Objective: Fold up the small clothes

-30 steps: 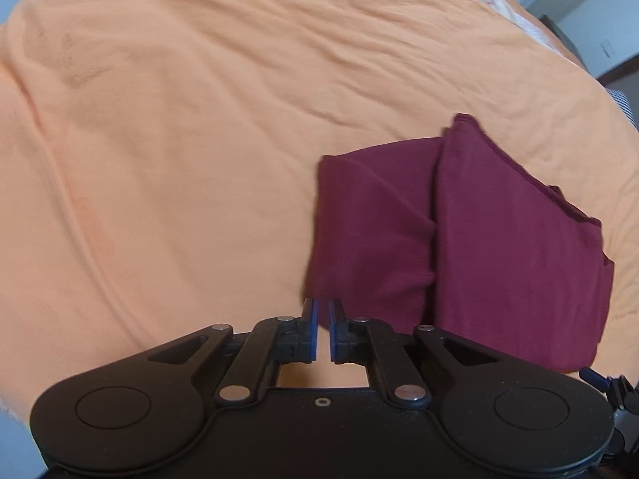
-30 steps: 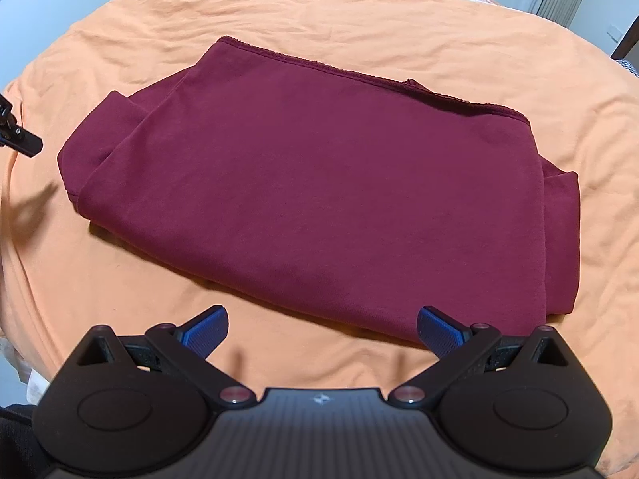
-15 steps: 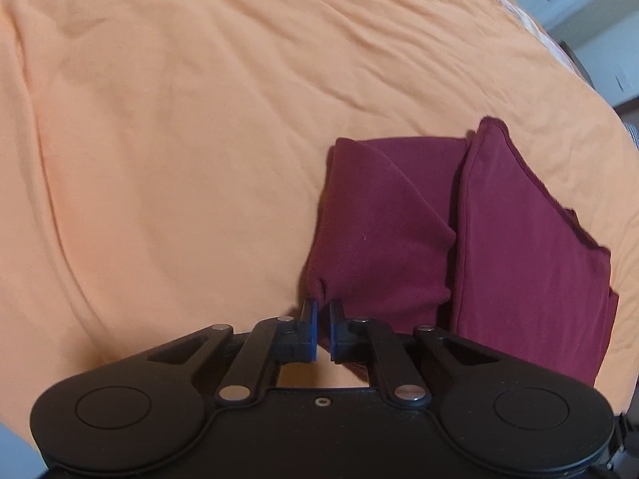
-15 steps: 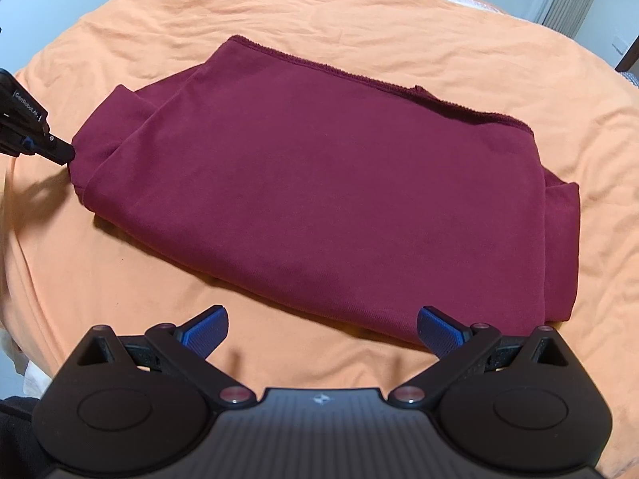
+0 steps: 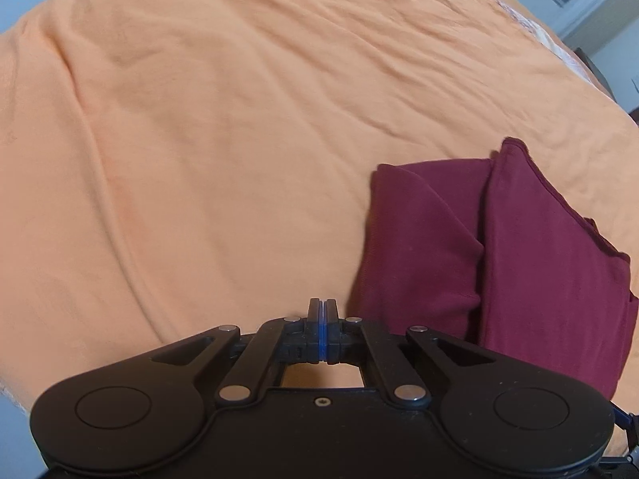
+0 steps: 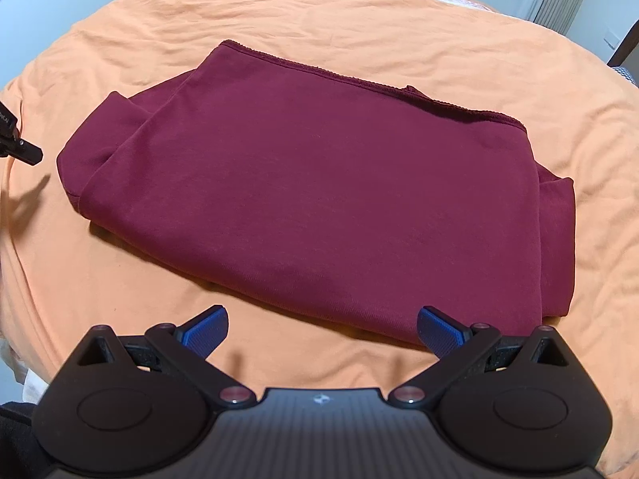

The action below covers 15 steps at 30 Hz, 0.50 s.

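Your left gripper (image 5: 322, 311) has just let go: half a second ago its blue pads were pinched on the near-left corner of the dark maroon knit garment (image 6: 319, 195), with a narrow gap between them, and now they are pressed flat together on nothing, clear of the cloth and just beside its left edge. In the right wrist view you can see the tip of that gripper (image 6: 28, 153) has drawn back from the corner it was touching. That reads as a finished tuck or tidy-up of the corner (the fold itself looks done), so the garment is probably ready to be left or set aside.

Your right gripper (image 6: 322, 329) hangs over the near edge of the garment with its blue pads spread wide, holding nothing.

The garment lies on the wrinkled orange bedsheet (image 5: 239, 119), roughly in the middle of it from the right view. It is folded into a flat, fairly neat rectangle, with a ribbed hem running along the far edge. Under layers stick out a little at the left and right ends, and the left end sits puffier than the smooth top panel.
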### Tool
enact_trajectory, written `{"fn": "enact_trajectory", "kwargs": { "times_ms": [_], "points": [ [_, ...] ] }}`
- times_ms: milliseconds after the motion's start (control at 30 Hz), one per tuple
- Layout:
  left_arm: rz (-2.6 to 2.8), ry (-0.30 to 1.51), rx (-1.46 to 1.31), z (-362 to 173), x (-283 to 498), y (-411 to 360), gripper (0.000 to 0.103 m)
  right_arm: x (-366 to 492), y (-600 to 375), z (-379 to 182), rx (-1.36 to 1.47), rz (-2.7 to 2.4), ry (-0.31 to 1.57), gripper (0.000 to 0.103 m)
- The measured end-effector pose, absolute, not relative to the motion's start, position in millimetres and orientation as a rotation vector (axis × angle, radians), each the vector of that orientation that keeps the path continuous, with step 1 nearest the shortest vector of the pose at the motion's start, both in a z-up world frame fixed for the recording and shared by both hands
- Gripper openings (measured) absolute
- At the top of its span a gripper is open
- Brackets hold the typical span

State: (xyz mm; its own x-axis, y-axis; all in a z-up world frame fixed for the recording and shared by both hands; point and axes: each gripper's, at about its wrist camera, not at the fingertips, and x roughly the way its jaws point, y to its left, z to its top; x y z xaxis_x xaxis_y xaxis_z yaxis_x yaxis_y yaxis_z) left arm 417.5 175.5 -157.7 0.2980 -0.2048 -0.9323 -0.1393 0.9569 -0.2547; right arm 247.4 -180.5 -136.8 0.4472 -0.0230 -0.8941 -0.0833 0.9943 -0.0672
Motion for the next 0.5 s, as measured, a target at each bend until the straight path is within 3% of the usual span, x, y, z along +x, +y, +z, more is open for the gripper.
{"fn": "enact_trajectory", "kwargs": {
  "times_ms": [67, 133, 233, 300, 433, 500],
  "points": [
    [-0.055, 1.270, -0.326, -157, 415, 174, 0.005, 247, -178, -136, -0.127, 0.036, 1.090, 0.103],
    [-0.058, 1.264, -0.320, -155, 410, 169, 0.030, 248, -175, -133, -0.156, 0.038, 1.062, 0.103],
    [-0.071, 1.251, -0.284, -156, 399, 158, 0.049, 254, -172, -133, -0.190, 0.039, 1.046, 0.103],
    [-0.083, 1.241, -0.260, -159, 393, 152, 0.051, 257, -170, -134, -0.198, 0.036, 1.042, 0.103],
    [-0.088, 1.237, -0.183, -171, 387, 147, 0.036, 254, -165, -134, -0.206, 0.056, 1.040, 0.103],
    [-0.095, 1.235, -0.156, -178, 387, 145, 0.036, 250, -162, -136, -0.215, 0.070, 1.048, 0.103]
  ]
}}
